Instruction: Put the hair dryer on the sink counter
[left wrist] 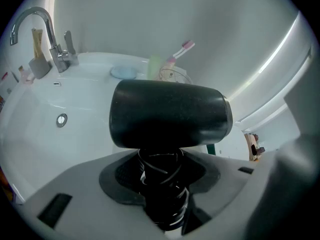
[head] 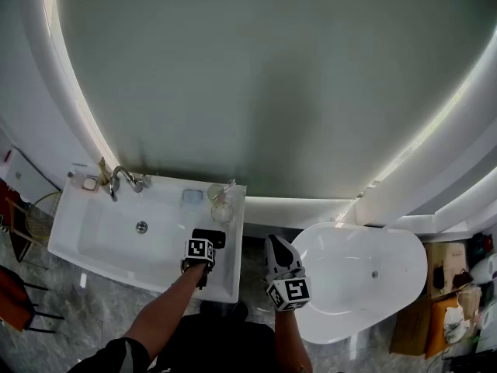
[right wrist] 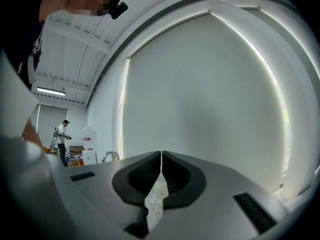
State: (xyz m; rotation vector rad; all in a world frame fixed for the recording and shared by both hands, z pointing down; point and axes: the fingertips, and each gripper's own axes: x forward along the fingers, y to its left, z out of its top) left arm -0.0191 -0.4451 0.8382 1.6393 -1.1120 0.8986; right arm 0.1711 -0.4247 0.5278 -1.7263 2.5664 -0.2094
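Observation:
A black hair dryer (left wrist: 170, 114) fills the left gripper view, its barrel lying crosswise and its cord wound round the handle. My left gripper (left wrist: 162, 186) is shut on that handle. In the head view the hair dryer (head: 210, 237) and left gripper (head: 200, 253) hover over the right front part of the white sink counter (head: 229, 274); whether it touches the counter I cannot tell. My right gripper (head: 273, 245) is held beside the sink, between it and the tub. Its jaws meet with nothing between them (right wrist: 161, 156), and it points up at the wall.
On the counter stand a chrome faucet (head: 120, 179), a blue soap dish (head: 192, 196) and a glass with a toothbrush (head: 221, 206). A white bathtub (head: 365, 274) lies to the right, with cardboard boxes (head: 450, 294) beyond it. A person (right wrist: 62, 136) stands far off.

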